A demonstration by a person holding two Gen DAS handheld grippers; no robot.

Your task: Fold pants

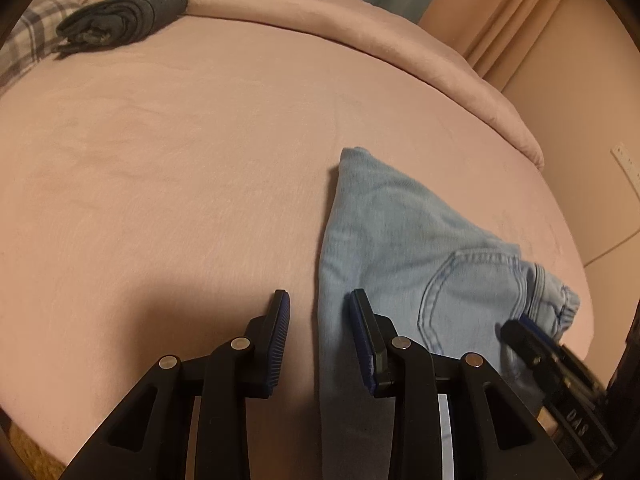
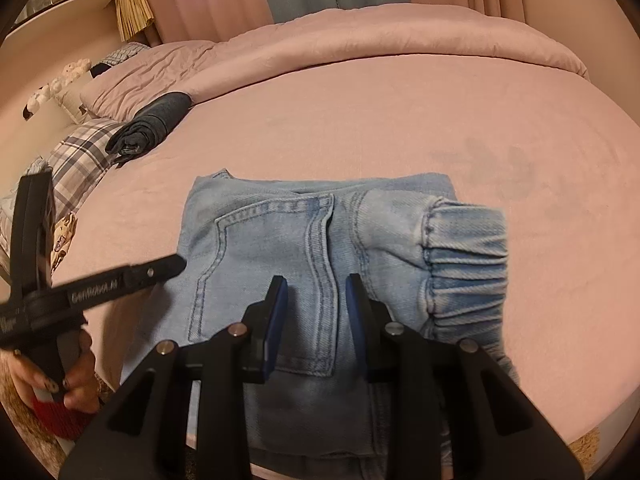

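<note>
Folded light-blue denim pants (image 2: pixel 320 248) frame centre on pink bedsheet (image 2: pixel 360 128), right gripper (image 2: pixel 318 308) jaws parted above pocket, gripping nothing, left gripper (image 1: pixel 320 324) parted straddling pants' left edge, unclamped, rolled dark-grey garment (image 1: pixel 120 16) upper left

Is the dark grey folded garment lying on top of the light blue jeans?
No, the dark grey folded garment lies apart near the plaid pillow, far from the light blue jeans on the pink bed sheet.

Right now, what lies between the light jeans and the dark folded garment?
Only bare pink sheet between the light jeans and the dark folded garment, seen in the right wrist view.
</note>
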